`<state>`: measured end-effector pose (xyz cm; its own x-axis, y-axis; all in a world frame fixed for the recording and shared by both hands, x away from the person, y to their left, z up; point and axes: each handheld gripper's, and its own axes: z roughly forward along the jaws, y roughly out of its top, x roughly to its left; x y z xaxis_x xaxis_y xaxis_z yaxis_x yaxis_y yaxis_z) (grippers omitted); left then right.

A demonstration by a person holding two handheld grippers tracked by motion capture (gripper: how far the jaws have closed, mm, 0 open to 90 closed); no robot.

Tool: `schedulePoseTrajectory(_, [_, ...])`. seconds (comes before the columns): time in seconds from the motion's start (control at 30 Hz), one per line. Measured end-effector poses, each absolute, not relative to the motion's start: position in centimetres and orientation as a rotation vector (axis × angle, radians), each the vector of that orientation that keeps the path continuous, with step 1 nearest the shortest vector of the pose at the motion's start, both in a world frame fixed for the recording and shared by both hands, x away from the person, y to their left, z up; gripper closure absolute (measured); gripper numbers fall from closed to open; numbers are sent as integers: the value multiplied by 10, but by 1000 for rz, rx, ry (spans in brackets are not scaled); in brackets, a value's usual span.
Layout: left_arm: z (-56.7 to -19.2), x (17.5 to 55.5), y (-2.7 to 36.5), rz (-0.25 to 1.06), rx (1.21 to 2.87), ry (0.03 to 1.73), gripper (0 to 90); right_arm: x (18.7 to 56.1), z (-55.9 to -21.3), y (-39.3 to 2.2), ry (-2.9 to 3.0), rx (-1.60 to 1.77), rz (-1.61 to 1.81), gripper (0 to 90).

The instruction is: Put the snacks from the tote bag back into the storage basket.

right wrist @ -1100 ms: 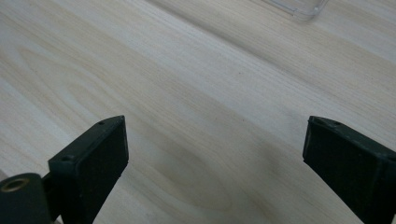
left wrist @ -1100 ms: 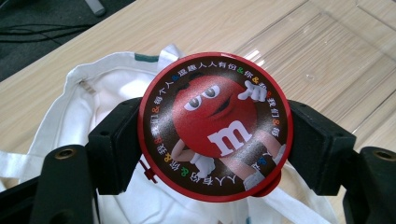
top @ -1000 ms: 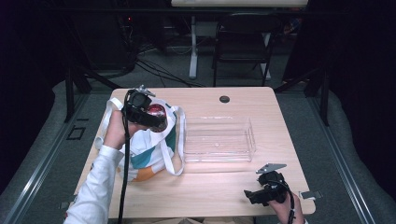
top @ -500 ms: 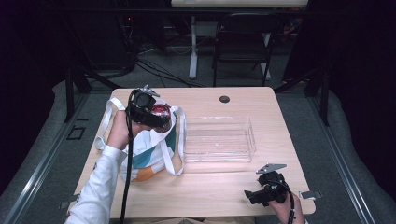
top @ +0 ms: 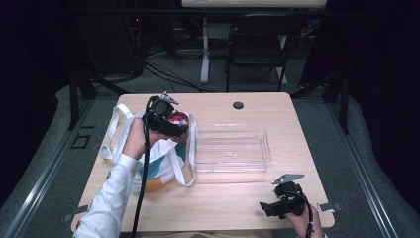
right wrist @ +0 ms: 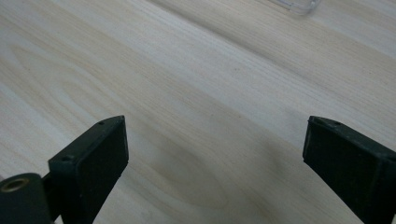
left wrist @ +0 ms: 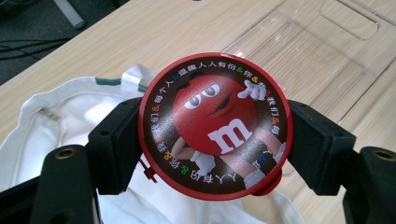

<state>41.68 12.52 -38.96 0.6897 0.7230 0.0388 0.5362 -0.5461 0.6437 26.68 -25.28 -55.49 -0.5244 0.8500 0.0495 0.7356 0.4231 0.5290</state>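
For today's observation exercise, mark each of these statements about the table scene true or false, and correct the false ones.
1. The left hand-held gripper holds a round red-rimmed tin. True.
2. The clear plastic tray has several items in it. False: it looks empty.
3. The right hand-held gripper is clamped on the tray. False: its jaws stand open over bare table.
4. The tin is above a white tote bag. True.
5. The tote bag lies to the right of the tray in the high view. False: it lies to the tray's left.
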Motion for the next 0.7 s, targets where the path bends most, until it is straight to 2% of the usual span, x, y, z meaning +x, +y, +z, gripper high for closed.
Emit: schedulePoseTrajectory(0.7, [-411,417,96,344,2305,920,259,266,-554,-251,2459,1378,741,71])
